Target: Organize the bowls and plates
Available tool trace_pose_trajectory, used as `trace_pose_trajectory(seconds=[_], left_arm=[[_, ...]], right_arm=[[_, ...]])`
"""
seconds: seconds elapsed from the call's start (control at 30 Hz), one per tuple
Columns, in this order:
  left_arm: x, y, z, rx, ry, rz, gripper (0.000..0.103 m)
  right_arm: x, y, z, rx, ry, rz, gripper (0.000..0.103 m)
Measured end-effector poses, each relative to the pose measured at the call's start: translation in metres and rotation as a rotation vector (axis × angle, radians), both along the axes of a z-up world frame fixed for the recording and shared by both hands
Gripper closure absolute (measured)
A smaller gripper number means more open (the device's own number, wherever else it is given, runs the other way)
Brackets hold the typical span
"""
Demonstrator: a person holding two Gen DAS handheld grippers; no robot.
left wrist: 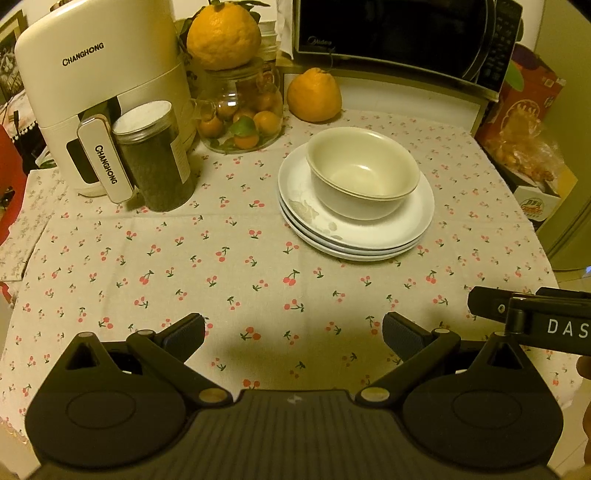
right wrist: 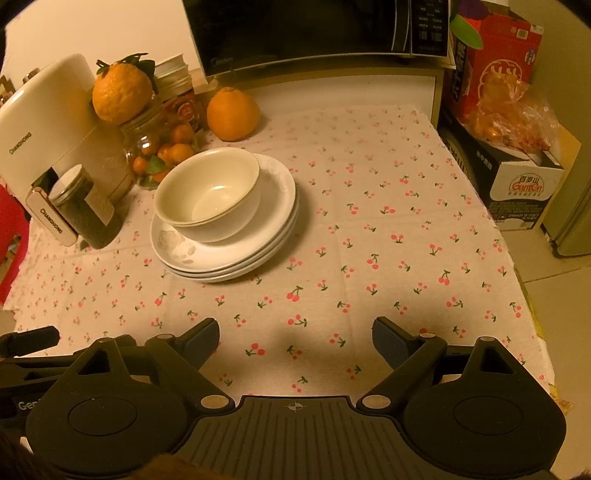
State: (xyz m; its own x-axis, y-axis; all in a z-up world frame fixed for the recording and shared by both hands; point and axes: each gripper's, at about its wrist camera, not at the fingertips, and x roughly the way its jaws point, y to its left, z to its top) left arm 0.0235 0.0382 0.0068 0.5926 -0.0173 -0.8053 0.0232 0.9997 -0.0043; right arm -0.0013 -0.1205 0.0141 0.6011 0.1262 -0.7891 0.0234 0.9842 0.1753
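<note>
Both your grippers, left gripper (left wrist: 293, 332) and right gripper (right wrist: 295, 338), hover with fingers wide and empty. Your bowls (left wrist: 364, 171) sit nested on the plates (left wrist: 354, 236), with bare tabletop (left wrist: 221, 280) in front.

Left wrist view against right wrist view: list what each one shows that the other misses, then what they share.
Only the left wrist view shows the "DAS" lettering on the right gripper's body at its edge. Only the right wrist view shows the jar with the red label behind the fruit jar and the whole white box beside the table. Both show two nested bowls on a stack of three plates, the tea jar, the microwave, and open, empty grippers: left gripper, right gripper.
</note>
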Motion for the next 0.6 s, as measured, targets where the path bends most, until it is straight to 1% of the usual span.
trace_pose_trajectory(seconds=[0.53,0.6], left_arm=[[-0.0006,-0.0014,-0.0010,0.012,0.000,-0.009,0.001],[-0.0002,-0.0015,-0.0013,0.005,0.006,-0.014,0.001]], right_arm=[[0.0003,-0.0003,-0.0008,-0.015,0.003,-0.008,0.011],[0.0003,0.0000,-0.0009,-0.019,0.003,-0.011,0.011]])
